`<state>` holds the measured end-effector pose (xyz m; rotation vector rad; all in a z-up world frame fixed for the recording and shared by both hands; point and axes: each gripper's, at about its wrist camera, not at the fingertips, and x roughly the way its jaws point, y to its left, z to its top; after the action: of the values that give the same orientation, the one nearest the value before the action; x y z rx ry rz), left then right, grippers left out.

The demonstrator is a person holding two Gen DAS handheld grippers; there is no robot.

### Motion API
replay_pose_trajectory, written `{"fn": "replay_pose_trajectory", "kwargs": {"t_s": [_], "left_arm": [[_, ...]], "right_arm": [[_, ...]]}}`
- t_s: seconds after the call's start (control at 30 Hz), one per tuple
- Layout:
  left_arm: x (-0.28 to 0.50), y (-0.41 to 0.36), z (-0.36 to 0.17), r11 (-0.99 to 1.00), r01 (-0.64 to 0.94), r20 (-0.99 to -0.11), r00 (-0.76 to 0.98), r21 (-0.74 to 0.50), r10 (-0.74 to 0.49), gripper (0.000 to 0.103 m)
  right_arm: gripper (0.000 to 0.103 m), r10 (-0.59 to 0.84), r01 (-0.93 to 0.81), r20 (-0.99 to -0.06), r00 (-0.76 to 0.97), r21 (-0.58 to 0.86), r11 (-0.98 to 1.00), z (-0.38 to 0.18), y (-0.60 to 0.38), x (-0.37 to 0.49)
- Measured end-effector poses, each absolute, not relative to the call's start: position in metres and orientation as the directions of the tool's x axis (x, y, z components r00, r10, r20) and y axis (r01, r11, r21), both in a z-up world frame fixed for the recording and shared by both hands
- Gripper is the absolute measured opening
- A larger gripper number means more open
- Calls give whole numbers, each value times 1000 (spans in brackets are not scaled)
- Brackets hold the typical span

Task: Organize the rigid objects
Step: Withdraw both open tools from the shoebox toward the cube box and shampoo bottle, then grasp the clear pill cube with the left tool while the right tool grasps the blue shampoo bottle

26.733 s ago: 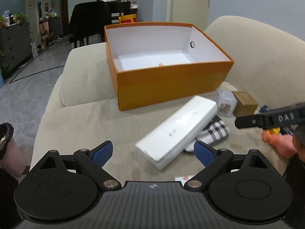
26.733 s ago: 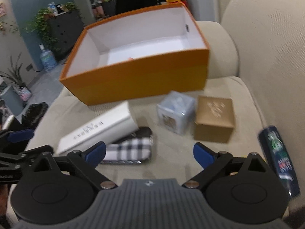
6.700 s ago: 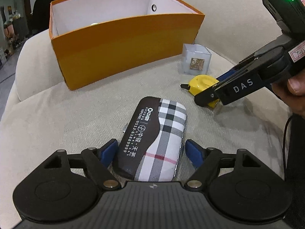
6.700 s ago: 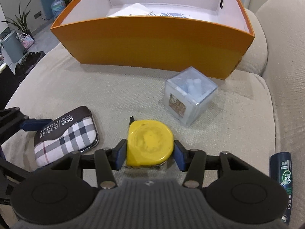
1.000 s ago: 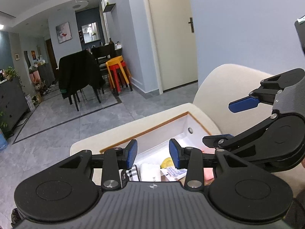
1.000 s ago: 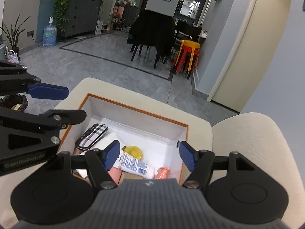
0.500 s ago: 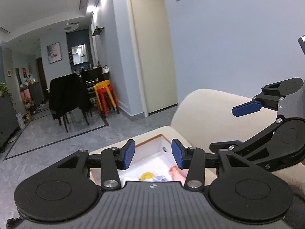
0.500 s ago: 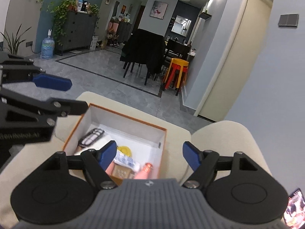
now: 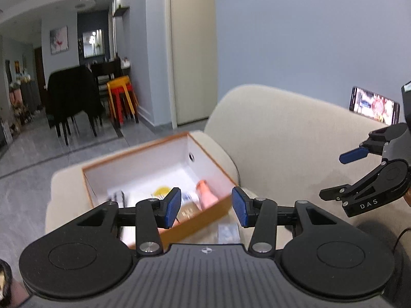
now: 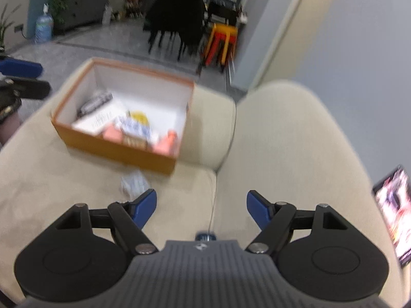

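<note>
Surface: beige sofa (image 10: 64, 179) in a living room.
Orange box (image 10: 115, 146): on the seat cushion, holding a yellow tape measure (image 10: 140, 118), a plaid case (image 10: 93, 102) and other blurred items.
Clear cube (image 10: 133, 182): on the cushion, just in front of the box.
Left gripper (image 9: 205, 206): spread, holding nothing.
Right gripper (image 10: 201, 205): spread wide, holding nothing.

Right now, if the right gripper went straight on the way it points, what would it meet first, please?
Probably the sofa: the open right gripper points at its cushion seam, right of the clear cube and the orange box. Depth is unclear.
</note>
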<state>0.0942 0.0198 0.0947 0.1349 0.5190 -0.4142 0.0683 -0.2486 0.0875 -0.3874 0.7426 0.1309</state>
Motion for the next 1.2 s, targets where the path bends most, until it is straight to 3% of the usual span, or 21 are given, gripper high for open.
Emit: {"fn": "replay_pose_trajectory", "kwargs": {"t_s": [0.27,0.47,0.67,0.93,1.03,1.2], "left_arm": [[102,5,44,885,466,-576,723,-1,-381,63],[110,-9,10,879,475,-627,677,-27,-385,69],[120,-30,-24,863,503,-662,631,-46,-403,69],[143,-48,-55,860,506,-686,603,-67,-408,75],[152,-51,-64,863,499,-694,592,-85,-410,75],[160,-53,-73,869,488,-692,599,-83,-402,75]], "right_arm": [[75,-24,-222,-824,566,-181,958,16,-286,99],[70,-72,-218,-888,454,-189,958,-28,-291,126],[70,-115,-238,-922,369,-213,948,-59,-289,144],[60,-138,-211,-960,244,-192,959,-84,-295,167],[50,-144,-201,-967,210,-187,961,-90,-299,176],[50,-162,-231,-969,184,-203,951,-99,-295,182]]}}
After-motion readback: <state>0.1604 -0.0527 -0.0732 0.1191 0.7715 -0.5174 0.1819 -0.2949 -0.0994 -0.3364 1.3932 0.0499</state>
